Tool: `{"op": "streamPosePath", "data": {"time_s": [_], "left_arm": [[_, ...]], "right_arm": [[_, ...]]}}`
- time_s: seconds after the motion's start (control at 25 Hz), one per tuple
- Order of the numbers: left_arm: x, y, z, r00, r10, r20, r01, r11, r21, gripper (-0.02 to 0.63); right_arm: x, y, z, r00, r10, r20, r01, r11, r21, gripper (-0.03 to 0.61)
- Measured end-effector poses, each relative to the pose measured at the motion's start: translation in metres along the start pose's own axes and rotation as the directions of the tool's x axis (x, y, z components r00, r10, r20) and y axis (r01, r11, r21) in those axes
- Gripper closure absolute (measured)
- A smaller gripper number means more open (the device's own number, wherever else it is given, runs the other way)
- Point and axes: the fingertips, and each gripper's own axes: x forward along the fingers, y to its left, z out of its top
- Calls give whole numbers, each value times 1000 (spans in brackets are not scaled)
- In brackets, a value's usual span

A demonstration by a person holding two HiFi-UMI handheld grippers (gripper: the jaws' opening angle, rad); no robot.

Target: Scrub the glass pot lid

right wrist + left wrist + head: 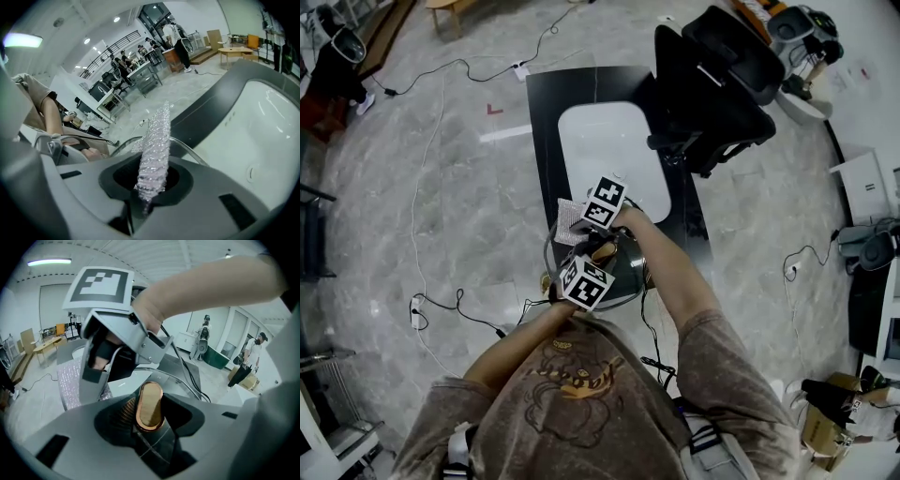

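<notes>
The glass pot lid (pixel 623 272) is held up over the near end of the black table. My left gripper (pixel 150 414) is shut on the lid's copper-coloured knob (pixel 150 404), and the lid's metal rim (pixel 190 386) curves away behind the jaws. My right gripper (pixel 152 180) is shut on a sparkly silver scrub cloth (pixel 157 140), which stands up between its jaws just above the lid's rim (pixel 190 149). In the head view the right gripper (pixel 605 202) and its cloth (pixel 569 221) sit just beyond the left gripper (pixel 586 283).
A white sink basin (pixel 605 141) is set into the black table (pixel 546 112) beyond the lid. A black office chair (pixel 712 84) stands at the table's right. Cables (pixel 441 305) run across the marble floor. Several people stand far off (pixel 124 68).
</notes>
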Motion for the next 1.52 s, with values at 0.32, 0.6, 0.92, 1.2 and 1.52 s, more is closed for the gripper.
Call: {"op": "streamPosePath", "data": {"time_s": [0.32,0.6,0.92,1.2,1.52], "left_arm": [[0,1,-1,1000,-18,-17,18,1000,-8,422],[1,0,-2,998,-40,-43,39,999,-10,422],[0,0,-3,996,-62,-59,61,998,-20,422],[0,0,-3,995,-72,-70,71,997,-19,423],[5,-1,-3,988,-115,-100,115,993,-6,423]], "right_arm": [[-37,-22,-33,992,-101,80,93,991,98,503],[-59,-14,-84,982,-154,110,135,976,169,503],[-65,13,-133,966,-195,170,144,951,273,503],[-54,47,-156,959,-213,187,145,935,325,503],[-33,80,-162,948,-249,199,158,909,385,505]]}}
